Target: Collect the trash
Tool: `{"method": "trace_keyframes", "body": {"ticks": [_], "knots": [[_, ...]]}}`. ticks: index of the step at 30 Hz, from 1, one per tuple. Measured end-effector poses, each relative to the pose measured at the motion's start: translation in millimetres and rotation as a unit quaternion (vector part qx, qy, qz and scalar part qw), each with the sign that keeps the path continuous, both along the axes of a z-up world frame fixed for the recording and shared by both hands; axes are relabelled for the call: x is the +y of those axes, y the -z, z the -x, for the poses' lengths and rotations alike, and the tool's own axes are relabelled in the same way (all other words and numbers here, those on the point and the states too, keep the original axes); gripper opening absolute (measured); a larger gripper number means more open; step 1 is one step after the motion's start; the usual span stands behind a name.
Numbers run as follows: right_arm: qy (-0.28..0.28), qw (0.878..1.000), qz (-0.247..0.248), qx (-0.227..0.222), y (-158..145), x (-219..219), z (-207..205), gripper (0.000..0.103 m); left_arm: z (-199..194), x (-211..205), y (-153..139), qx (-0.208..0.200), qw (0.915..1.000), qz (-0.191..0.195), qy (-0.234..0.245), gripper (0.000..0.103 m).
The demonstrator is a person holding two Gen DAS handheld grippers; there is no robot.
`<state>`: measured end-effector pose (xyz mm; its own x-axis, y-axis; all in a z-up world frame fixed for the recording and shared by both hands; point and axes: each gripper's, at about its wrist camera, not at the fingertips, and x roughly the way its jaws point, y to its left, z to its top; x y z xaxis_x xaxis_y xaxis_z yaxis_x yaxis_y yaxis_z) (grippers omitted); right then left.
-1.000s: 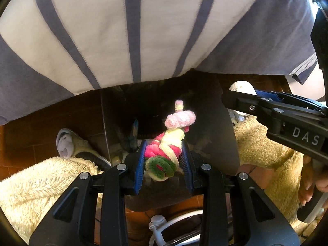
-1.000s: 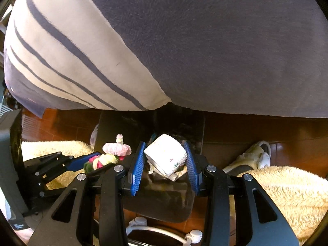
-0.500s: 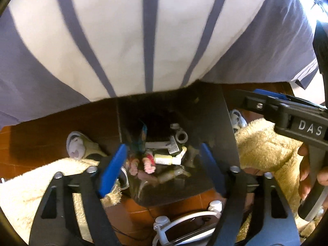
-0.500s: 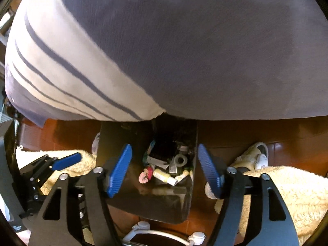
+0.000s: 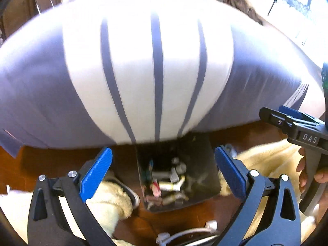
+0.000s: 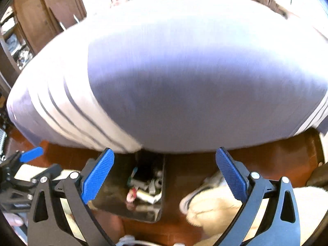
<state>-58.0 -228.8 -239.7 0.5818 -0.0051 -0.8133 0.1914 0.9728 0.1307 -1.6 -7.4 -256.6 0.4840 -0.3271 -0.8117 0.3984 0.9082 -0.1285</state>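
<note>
A broad bed under a grey cover with white panels and dark stripes (image 5: 155,78) fills the upper part of both views, its edge overhanging a reddish-brown tiled floor (image 6: 266,164). Below that edge stands a dark, glossy rectangular bin (image 5: 207,164), set close against the bed, probably so that trash can be dropped straight down into it. Cream fleecy trouser legs (image 6: 221,209) and pale shoes (image 6: 190,201) flank the bin, since the person stands right over it. The left tongs (image 5: 163,174) and the right tongs (image 6: 165,174) both hang above the bin, tilted downward, blue pads spread wide with nothing between them; their jaws have just been opening. The collected trash (image 5: 168,182), small tubes, scraps and a pink bit, lies at the bottom of the bin.
</note>
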Motion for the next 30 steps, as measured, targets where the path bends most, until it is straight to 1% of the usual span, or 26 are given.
{"method": "trace_keyframes", "body": {"ticks": [1,3,6,8,9,13,14,16,19,22,26,28,30], "knots": [[0.002,1.0,0.005,-0.012,-9.2,-1.6,1.1,0.1,0.1,2.8,-15.9,-0.018,0.9998,0.004,-0.005,0.095],[0.01,0.998,0.024,-0.05,-42.7,-5.7,5.0,0.1,-0.7,8.0,-45.2,-0.046,0.9988,0.012,-0.012,0.095],[0.016,0.995,0.046,-0.092,-79.3,-7.1,8.0,0.1,-0.4,17.7,-92.0,-0.094,0.9948,0.026,-0.027,0.095],[0.023,0.989,0.072,-0.127,-111.2,-7.3,11.2,0.1,1.7,24.7,-125.5,-0.136,0.9895,0.034,-0.039,0.095],[0.028,0.986,0.082,-0.142,-126.6,-7.5,12.7,0.1,2.9,27.0,-137.2,-0.15,0.9872,0.035,-0.042,0.095],[0.038,0.976,0.105,-0.186,-172.8,-6.9,16.7,0.1,10.5,31.1,-187.8,-0.215,0.9747,0.031,-0.053,0.095],[0.037,0.973,0.111,-0.197,-183.9,-6.6,18.1,0.1,12.9,31.1,-197.7,-0.223,0.9728,0.03,-0.053,0.095],[0.036,0.968,0.117,-0.22,-203.8,-7.0,24.1,0.1,19.6,32.5,-219.2,-0.25,0.966,0.037,-0.055,0.095],[0.04,0.959,0.124,-0.25,-229.7,-5.7,31.6,0.1,30.5,35.0,-244.6,-0.279,0.9574,0.044,-0.061,0.095],[0.048,0.951,0.127,-0.278,-253.3,-5.4,41.7,0.1,38.8,37.0,-262.6,-0.305,0.948,0.051,-0.073,0.095],[0.057,0.941,0.138,-0.304,-270.3,1.6,51.4,0.1,46.4,37.3,-278.5,-0.323,0.9412,0.066,-0.074,0.095],[0.06,0.937,0.141,-0.314,-274.8,3.5,56.7,0.1,50.1,35.4,-285.5,-0.333,0.9373,0.066,-0.076,0.095],[0.065,0.934,0.148,-0.32,-278.6,6.2,61.2,0.1,54.6,35.3,-287.5,-0.339,0.9355,0.064,-0.077,0.095]]}}
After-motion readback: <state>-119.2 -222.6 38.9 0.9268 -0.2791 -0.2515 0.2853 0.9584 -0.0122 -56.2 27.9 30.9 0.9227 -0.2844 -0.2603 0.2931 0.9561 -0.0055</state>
